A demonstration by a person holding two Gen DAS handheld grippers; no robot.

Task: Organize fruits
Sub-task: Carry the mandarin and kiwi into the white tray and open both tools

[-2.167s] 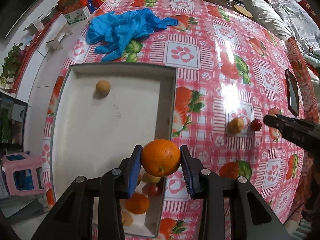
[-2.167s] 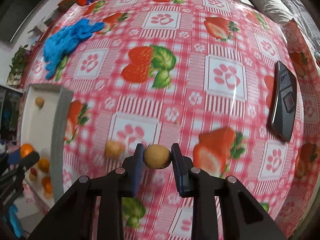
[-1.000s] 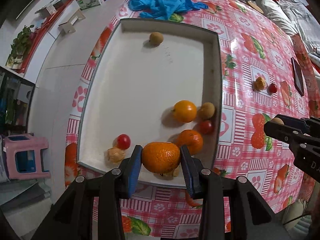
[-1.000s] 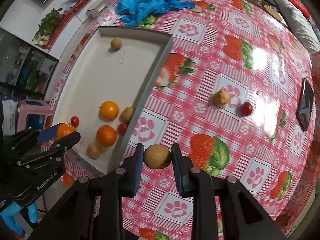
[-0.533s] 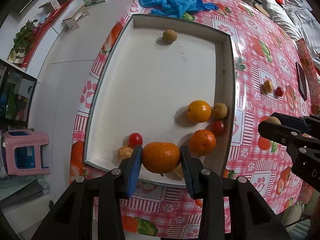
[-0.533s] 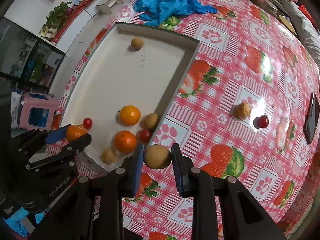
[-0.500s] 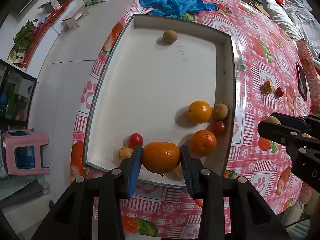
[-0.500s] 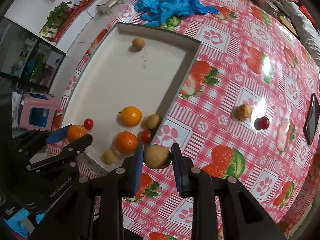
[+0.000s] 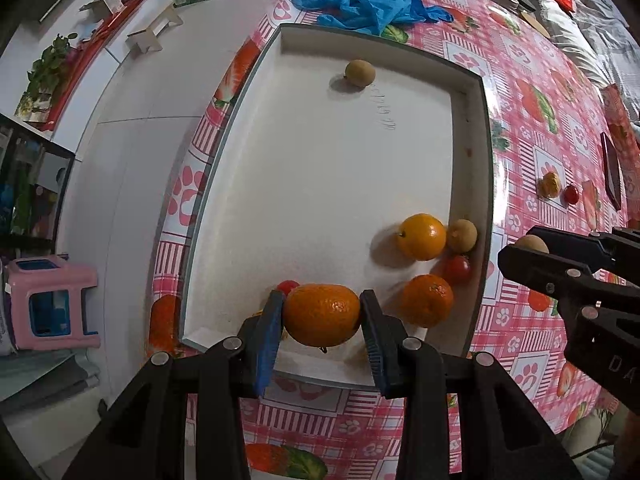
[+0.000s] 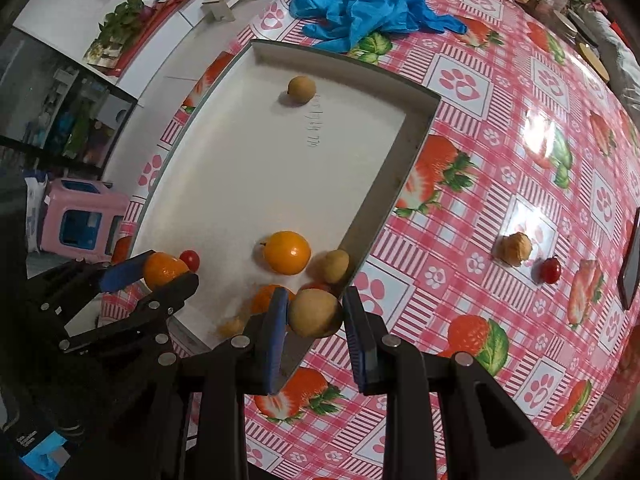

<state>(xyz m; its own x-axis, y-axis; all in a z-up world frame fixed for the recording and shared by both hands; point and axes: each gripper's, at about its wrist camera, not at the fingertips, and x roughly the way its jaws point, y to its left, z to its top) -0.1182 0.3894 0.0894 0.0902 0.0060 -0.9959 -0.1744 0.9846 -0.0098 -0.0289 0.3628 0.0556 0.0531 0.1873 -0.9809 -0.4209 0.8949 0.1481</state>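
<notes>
My left gripper point(image 9: 322, 316) is shut on an orange mandarin point(image 9: 322, 314), hanging above the near edge of the white tray point(image 9: 470, 92). My right gripper point(image 10: 314, 314) is shut on a round tan fruit point(image 10: 315, 313) over the tray's near right corner; it also shows in the left wrist view point(image 9: 532, 244). In the tray lie an orange point(image 9: 422, 237), a second mandarin point(image 9: 427, 306), a tan fruit point(image 9: 462, 235), cherry tomatoes point(image 9: 457, 269) and, far off, one tan fruit point(image 9: 360, 73). On the tablecloth a walnut point(image 10: 516, 249) and a cherry tomato point(image 10: 550, 271) sit side by side.
Blue gloves point(image 10: 360, 8) lie crumpled beyond the tray's far edge. A dark phone point(image 9: 611, 174) lies at the right of the strawberry-print tablecloth point(image 10: 500, 140). A pink stool point(image 9: 52, 304) stands on the floor left of the table.
Both grippers have drifted over the tray's near end with their fruits held; the tray fills more of each view. The right gripper has come from the tablecloth to the tray's corner.
</notes>
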